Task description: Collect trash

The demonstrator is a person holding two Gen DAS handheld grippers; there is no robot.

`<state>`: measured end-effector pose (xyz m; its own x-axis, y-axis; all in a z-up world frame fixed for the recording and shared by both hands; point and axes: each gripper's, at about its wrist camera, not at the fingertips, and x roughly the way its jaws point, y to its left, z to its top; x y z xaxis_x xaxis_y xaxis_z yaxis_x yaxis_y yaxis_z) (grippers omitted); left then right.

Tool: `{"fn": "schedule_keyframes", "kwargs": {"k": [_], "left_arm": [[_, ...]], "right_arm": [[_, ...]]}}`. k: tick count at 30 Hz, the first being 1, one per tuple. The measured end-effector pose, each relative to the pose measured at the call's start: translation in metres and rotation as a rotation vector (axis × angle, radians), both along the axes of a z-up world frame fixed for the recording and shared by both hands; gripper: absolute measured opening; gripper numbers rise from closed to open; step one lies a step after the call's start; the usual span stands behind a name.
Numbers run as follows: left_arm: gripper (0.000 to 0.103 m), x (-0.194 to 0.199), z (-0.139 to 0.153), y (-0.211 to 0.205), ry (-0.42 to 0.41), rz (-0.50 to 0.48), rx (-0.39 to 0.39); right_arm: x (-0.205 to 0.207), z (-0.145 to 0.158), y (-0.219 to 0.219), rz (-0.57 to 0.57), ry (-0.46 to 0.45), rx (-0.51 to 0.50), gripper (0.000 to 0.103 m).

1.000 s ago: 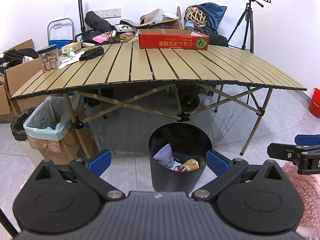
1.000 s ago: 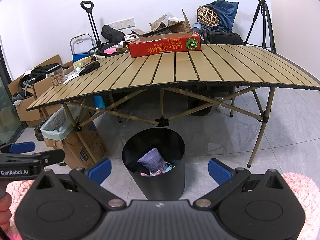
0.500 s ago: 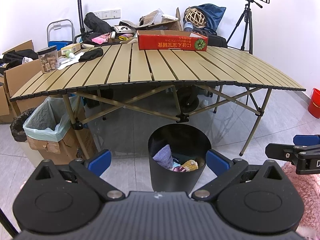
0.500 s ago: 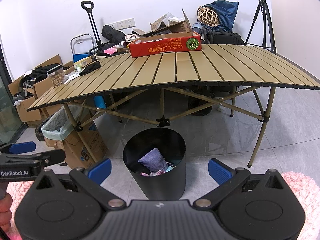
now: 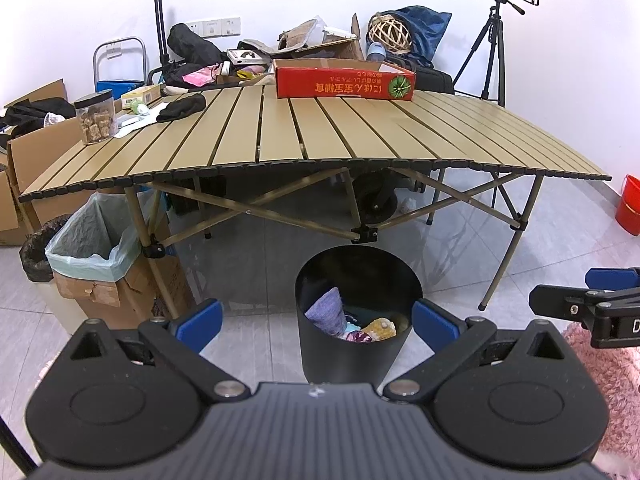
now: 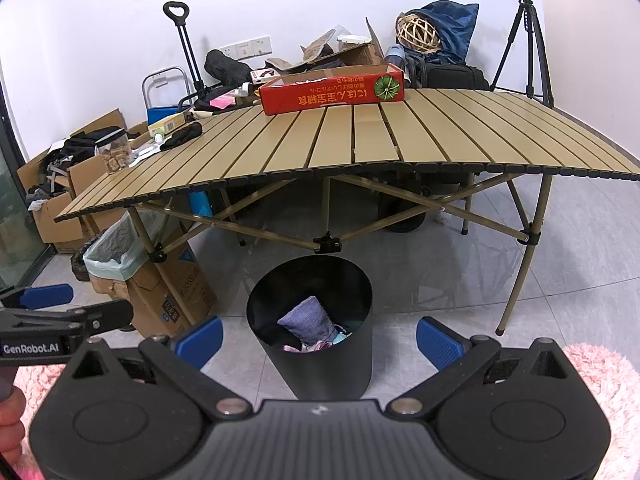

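A: What's the surface like?

B: A tan slatted folding table [image 5: 312, 136] on crossed metal legs fills the middle of both views, over a grey tiled floor [image 5: 500, 248]. White wall behind. A red carton [image 5: 344, 84] sits at the far edge around 12 o'clock, and a clear jar [image 5: 96, 118] of brown pieces stands near the table's 10 o'clock corner, beside a dark cloth [image 5: 182, 107].

A: And the room around it?

B: Cluttered. Cardboard boxes [image 6: 60, 196] at 9 o'clock, a camera tripod [image 5: 496, 40] at 1 o'clock, a red bucket [image 5: 630, 210] at 3 o'clock in the left view, and pink shag rug [image 6: 600, 372] at the lower edges.

A: Containers?

B: A black round bin [image 5: 356, 340] stands on the floor in front of the table, at 6 o'clock. The trash is inside it: a purple cloth [image 5: 326, 312], something yellow [image 5: 378, 327] and other crumpled scraps. At 8 o'clock, a box lined with a pale green bag [image 5: 92, 240]; I can't tell what it holds.

A: The grippers?

B: The left gripper [image 5: 316, 322] has its blue pads wide apart, empty, framing the bin. The right gripper [image 6: 320, 338] is the same, spread and holding nothing.
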<state>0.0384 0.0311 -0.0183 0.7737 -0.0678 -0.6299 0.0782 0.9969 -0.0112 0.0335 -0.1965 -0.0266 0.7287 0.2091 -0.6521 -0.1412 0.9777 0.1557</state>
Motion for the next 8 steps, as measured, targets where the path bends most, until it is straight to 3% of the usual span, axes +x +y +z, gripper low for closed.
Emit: {"fn": "schedule_keyframes", "kwargs": {"k": [8], "left_arm": [[0.103, 0.0015, -0.0029, 0.0008, -0.002, -0.006, -0.001]], "right_arm": [[0.0022, -0.0041, 0.0070, 0.001, 0.013, 0.005, 0.103]]}}
